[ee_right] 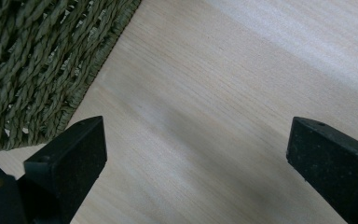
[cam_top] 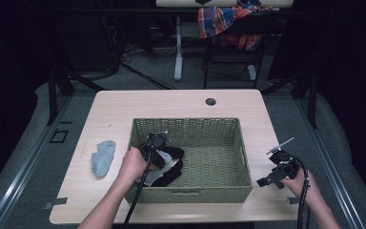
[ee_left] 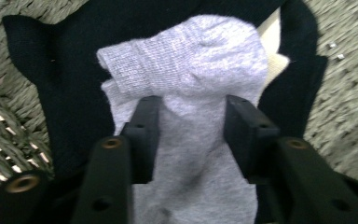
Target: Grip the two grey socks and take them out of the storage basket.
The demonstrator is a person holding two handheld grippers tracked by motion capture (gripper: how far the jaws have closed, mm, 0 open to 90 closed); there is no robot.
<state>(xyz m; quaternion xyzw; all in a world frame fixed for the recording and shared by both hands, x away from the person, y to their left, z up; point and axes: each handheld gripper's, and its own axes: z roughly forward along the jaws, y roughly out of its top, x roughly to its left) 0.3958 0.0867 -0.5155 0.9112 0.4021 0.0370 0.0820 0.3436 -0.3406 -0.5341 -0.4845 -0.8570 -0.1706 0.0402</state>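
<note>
In the left gripper view, a light grey sock [ee_left: 186, 60] lies on top of black clothing [ee_left: 70, 93] inside a woven green basket [ee_left: 345, 102]. My left gripper [ee_left: 191, 116] reaches down into the basket, and its two black pads pinch the sock, which is bunched narrow between them. From the high view, that gripper [cam_top: 156, 151] sits at the basket's left end [cam_top: 132, 138]. My right gripper [cam_top: 272, 177] hovers over bare table to the right of the basket. Its jaws [ee_right: 196, 154] stand wide open with nothing between them.
A second grey sock [cam_top: 103, 157] lies on the wooden table [cam_top: 171, 102] left of the basket. A cream piece [ee_left: 275, 60] peeks from under the black clothing. The right part of the basket floor [cam_top: 214, 162] is bare. A chair with a plaid cloth [cam_top: 228, 21] stands beyond the table.
</note>
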